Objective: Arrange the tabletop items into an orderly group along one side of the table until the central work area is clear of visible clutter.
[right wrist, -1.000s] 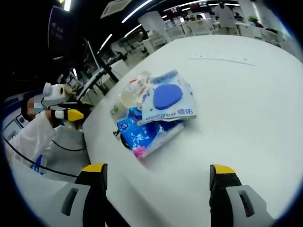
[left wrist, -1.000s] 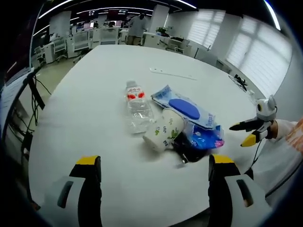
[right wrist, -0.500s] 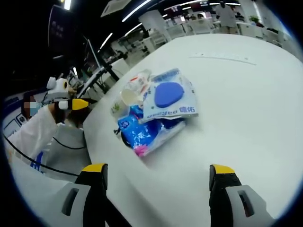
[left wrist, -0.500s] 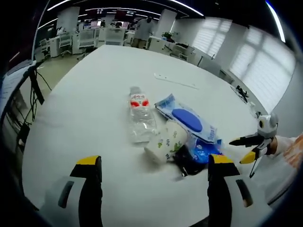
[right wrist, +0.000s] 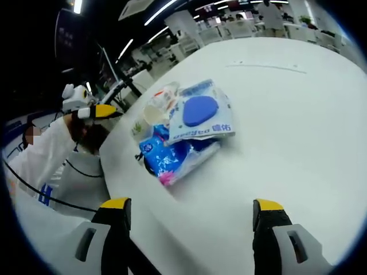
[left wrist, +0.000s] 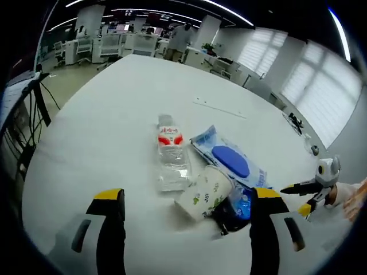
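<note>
Both claws hang open and empty over the round white desk [left wrist: 103, 114], jaws wide apart, as the clearing job waits to start. The left claw [left wrist: 182, 212] has drawn closer to the clutter over the last second: the heap now sits larger and lower between its yellow-tipped jaws, almost at their tips. Straight ahead of it lies a clear plastic water bottle with a red label [left wrist: 171, 154] on its side; just to the right of the bottle, a white paper cup printed with green leaves [left wrist: 205, 192] is tipped over, touching a black object [left wrist: 226, 215] I cannot identify. Beyond the cup, a flat pack of wet wipes with a blue oval lid [left wrist: 229, 163] lies over a crumpled blue plastic packet [left wrist: 245, 201].

The right claw [right wrist: 186, 215] has barely shifted; the same heap lies ahead of it and to the left, the blue packet nearest. Farther off rests a thin white strip [right wrist: 264, 67].

Nothing has been gripped or moved, so the tidying looks unstarted; the approach suggests the cup or bottle comes first.
</note>
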